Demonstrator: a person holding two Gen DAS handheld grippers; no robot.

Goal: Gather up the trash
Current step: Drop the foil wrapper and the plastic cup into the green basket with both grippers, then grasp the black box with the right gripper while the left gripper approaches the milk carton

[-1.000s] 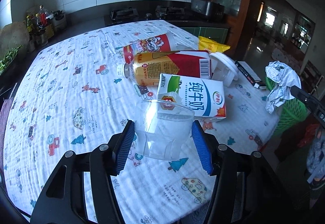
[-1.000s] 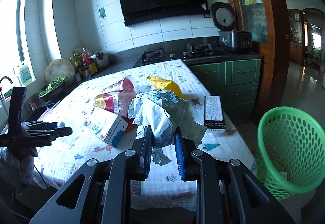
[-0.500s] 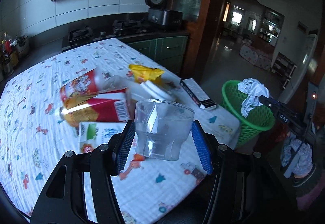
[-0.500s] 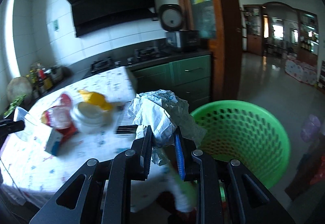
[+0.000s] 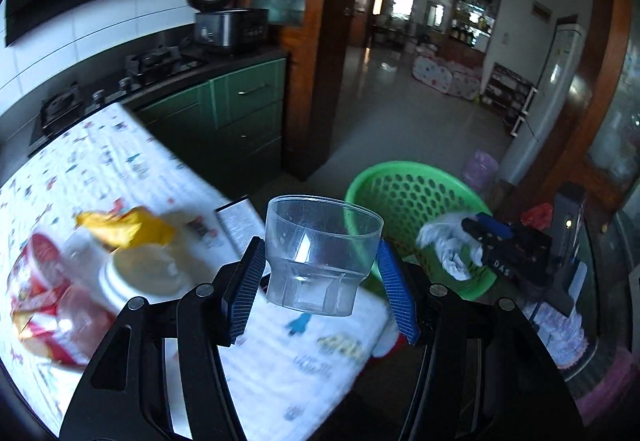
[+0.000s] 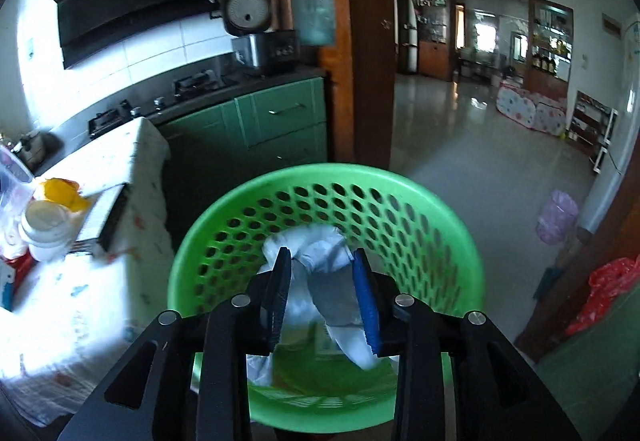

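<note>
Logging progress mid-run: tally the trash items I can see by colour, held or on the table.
Clear: 1, plastic cup
White: 2, crumpled paper, tub
Yellow: 1, wrapper
Red: 1, blurred packaging
Total: 5

My left gripper (image 5: pixel 320 277) points downward, its jaws clamped on a clear plastic cup (image 5: pixel 322 255) beside the green basket (image 5: pixel 400 185). My right gripper (image 6: pixel 324 293) hangs directly over that basket, tilted downward, jaws opening, crumpled white paper (image 6: pixel 324 281) between them.
</note>
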